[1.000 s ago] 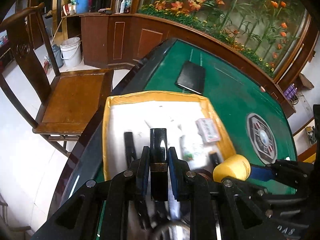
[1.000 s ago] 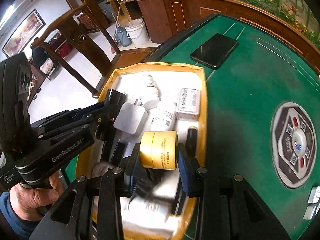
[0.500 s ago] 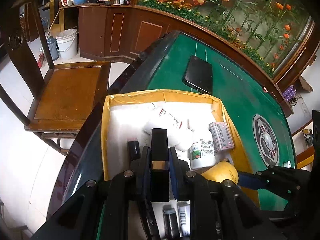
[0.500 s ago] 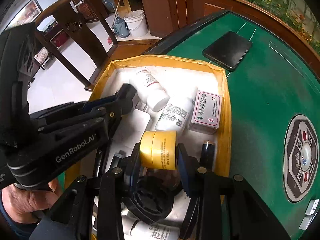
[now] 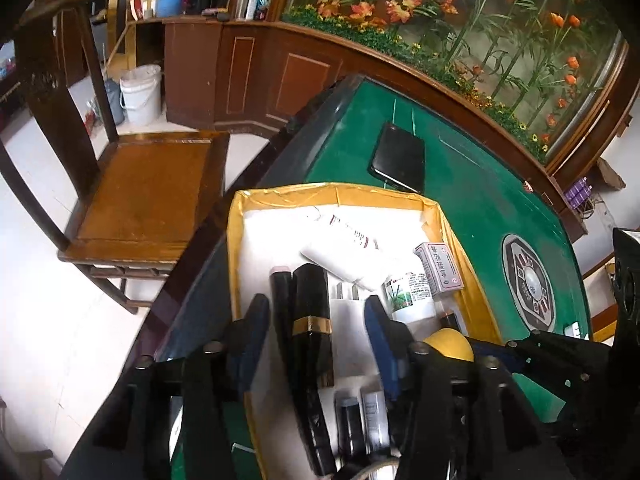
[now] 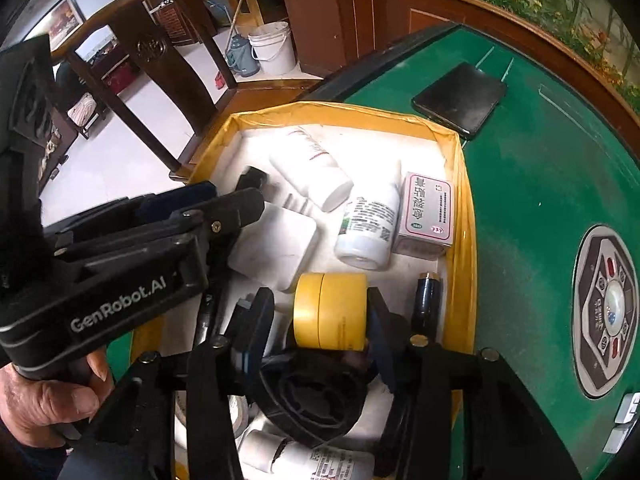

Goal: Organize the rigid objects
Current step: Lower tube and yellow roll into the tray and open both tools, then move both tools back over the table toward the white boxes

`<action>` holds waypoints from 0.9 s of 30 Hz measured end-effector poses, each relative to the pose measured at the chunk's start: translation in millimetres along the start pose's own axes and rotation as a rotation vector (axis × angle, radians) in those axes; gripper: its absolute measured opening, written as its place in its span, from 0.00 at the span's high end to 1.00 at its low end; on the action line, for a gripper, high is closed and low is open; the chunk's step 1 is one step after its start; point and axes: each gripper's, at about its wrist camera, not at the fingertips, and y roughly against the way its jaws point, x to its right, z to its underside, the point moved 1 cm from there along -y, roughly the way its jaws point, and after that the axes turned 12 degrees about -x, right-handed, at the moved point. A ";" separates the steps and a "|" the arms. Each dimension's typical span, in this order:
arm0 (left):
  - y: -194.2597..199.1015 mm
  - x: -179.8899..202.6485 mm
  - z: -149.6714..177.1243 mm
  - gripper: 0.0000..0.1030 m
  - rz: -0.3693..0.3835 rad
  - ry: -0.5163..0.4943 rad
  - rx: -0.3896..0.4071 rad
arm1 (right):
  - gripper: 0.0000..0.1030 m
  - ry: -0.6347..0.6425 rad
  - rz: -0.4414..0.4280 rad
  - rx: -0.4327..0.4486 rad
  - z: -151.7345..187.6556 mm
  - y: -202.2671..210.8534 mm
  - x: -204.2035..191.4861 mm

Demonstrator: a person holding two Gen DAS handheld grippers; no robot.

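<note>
Tape-lined box (image 6: 466,208) on the green table (image 6: 540,200) collects bottles and cartons. Left gripper (image 5: 316,316) is opening, its pads clear of the black lipstick tube (image 5: 311,320) lying inside, apparently just delivered. Right gripper (image 6: 320,320) is opening too, with the yellow jar (image 6: 330,312) between its pads, low over the box.

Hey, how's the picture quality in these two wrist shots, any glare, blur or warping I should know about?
Left wrist view: the white floor of the box is blown out by glare, and the table edge bows from fisheye distortion. Right wrist view: the yellow tape roll looks sharp, the black charger tip is slightly smeared, and the corners are vignetted black.
</note>
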 end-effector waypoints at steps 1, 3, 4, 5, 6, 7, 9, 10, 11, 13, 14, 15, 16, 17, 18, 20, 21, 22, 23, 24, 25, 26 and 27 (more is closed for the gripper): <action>3.6 -0.7 1.6 0.44 0.004 0.004 0.007 | 0.55 0.009 0.003 0.006 1.8 1.8 -2.5; 12.8 -2.3 5.6 0.42 0.009 0.016 0.023 | 0.52 0.026 0.012 0.020 6.4 6.0 -6.8; 16.3 -2.0 7.2 0.41 0.009 0.021 0.027 | 0.51 0.028 0.017 0.027 9.0 8.3 -7.8; 20.6 -2.3 8.9 0.41 0.009 0.025 0.034 | 0.51 0.026 0.016 0.031 11.9 10.6 -7.9; 24.7 -2.6 10.8 0.41 0.010 0.031 0.040 | 0.51 0.023 0.007 0.032 14.6 12.2 -7.9; 28.3 -2.6 12.7 0.40 0.012 0.037 0.046 | 0.51 0.020 -0.005 0.034 17.5 14.5 -7.2; 35.6 -1.9 16.4 0.38 0.015 0.048 0.060 | 0.51 0.019 -0.010 0.044 23.3 20.4 -5.8; 38.7 0.0 18.5 0.38 0.016 0.049 0.065 | 0.50 0.016 -0.012 0.049 26.0 24.0 -4.1; 41.1 2.4 20.0 0.38 0.019 0.049 0.068 | 0.50 0.011 -0.019 0.053 28.7 27.5 -1.8; 45.1 9.0 24.1 0.38 0.025 0.048 0.076 | 0.50 0.000 -0.032 0.065 35.0 34.6 4.3; 46.5 14.1 26.5 0.38 0.033 0.047 0.076 | 0.50 -0.004 -0.035 0.068 36.9 37.1 7.6; 47.5 18.7 27.5 0.38 0.038 0.046 0.075 | 0.50 -0.011 -0.041 0.071 40.0 39.8 11.4; 48.4 24.3 28.8 0.38 0.043 0.042 0.076 | 0.50 -0.019 -0.049 0.075 43.4 42.8 16.2; 48.9 32.5 31.0 0.38 0.047 0.031 0.075 | 0.50 -0.028 -0.056 0.078 48.6 46.4 22.3; 49.4 38.1 32.4 0.38 0.050 0.023 0.073 | 0.50 -0.038 -0.061 0.079 53.0 49.1 28.1; 50.0 54.0 35.7 0.38 0.061 0.002 0.072 | 0.49 -0.065 -0.073 0.080 61.9 53.9 41.4; 50.6 61.3 37.7 0.38 0.065 -0.006 0.072 | 0.50 -0.080 -0.079 0.082 65.1 57.0 48.7; 50.2 70.7 39.8 0.38 0.071 -0.017 0.069 | 0.50 -0.096 -0.084 0.084 69.5 58.8 55.9; 49.6 79.1 42.0 0.38 0.075 -0.027 0.066 | 0.49 -0.112 -0.088 0.084 74.9 60.8 64.9; 49.4 85.8 43.6 0.38 0.078 -0.036 0.064 | 0.49 -0.128 -0.092 0.084 80.8 63.2 72.8; 47.9 96.1 46.0 0.38 0.084 -0.051 0.058 | 0.49 -0.145 -0.095 0.084 86.0 64.7 80.9; 47.2 103.6 47.5 0.38 0.088 -0.063 0.053 | 0.49 -0.162 -0.099 0.084 92.4 67.1 90.3; 45.1 115.1 50.3 0.38 0.093 -0.081 0.045 | 0.49 -0.177 -0.102 0.086 98.5 69.7 98.0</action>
